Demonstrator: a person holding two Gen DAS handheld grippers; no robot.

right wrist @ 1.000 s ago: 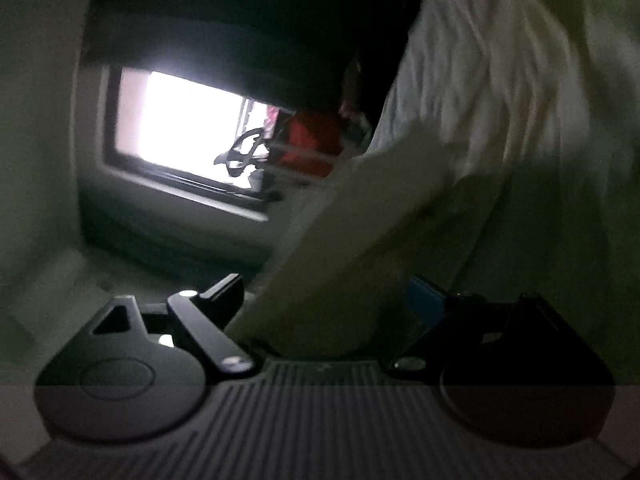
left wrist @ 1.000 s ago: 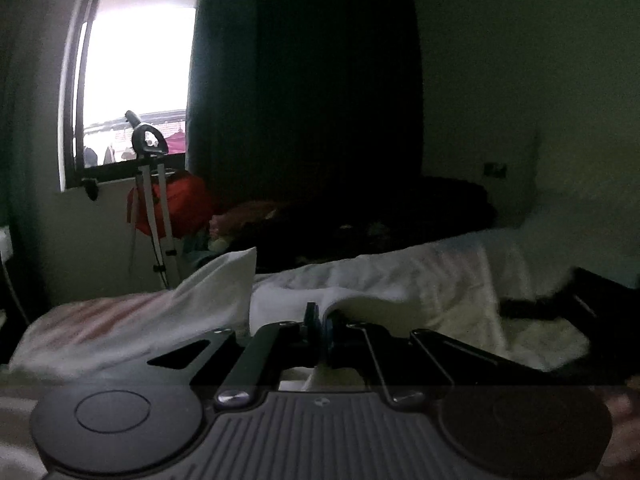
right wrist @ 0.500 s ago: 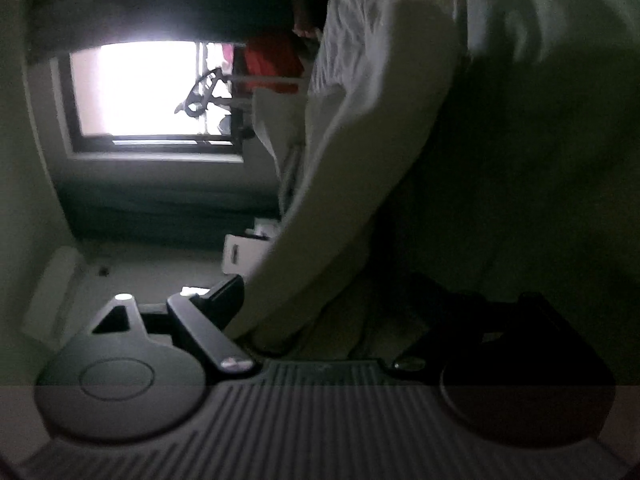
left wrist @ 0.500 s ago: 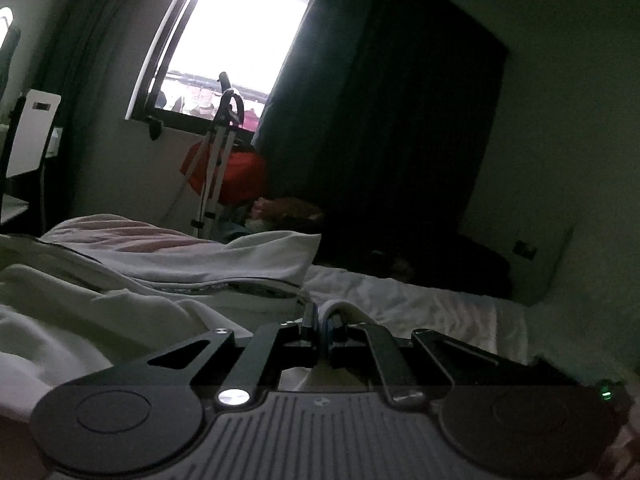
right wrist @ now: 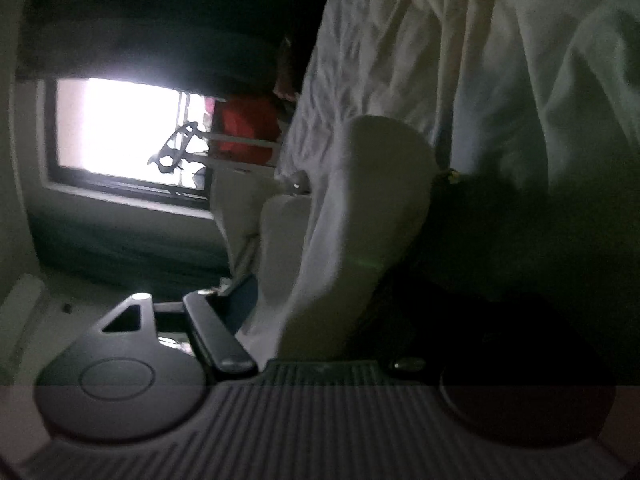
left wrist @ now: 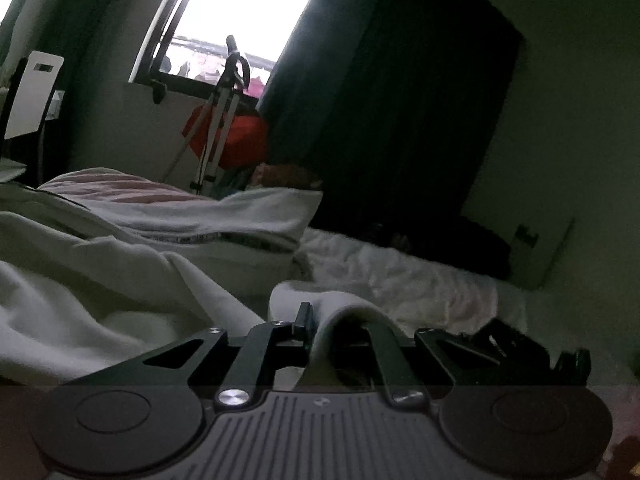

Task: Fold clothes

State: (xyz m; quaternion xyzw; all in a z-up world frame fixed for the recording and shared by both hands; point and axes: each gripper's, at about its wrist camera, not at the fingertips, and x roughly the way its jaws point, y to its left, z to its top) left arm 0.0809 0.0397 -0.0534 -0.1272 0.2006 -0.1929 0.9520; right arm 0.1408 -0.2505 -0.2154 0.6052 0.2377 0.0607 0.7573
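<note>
A white garment (left wrist: 120, 280) lies rumpled across the bed in the left wrist view. My left gripper (left wrist: 320, 320) is shut on a fold of its white cloth, low over the bed. In the right wrist view, which is rolled sideways, my right gripper (right wrist: 320, 312) is shut on a thick fold of the same white garment (right wrist: 360, 216); its right finger is lost in shadow.
A white fluffy bedspread (left wrist: 420, 284) covers the bed. A tripod (left wrist: 216, 120) and a red cloth (left wrist: 236, 140) stand under the bright window (left wrist: 240, 12). A dark curtain (left wrist: 400, 100) hangs behind. A white chair back (left wrist: 32, 92) is at far left.
The left gripper has swung left and dropped lower over the bed, still holding the cloth. The right gripper has rolled sideways, and the held fold now stands thicker in front of it.
</note>
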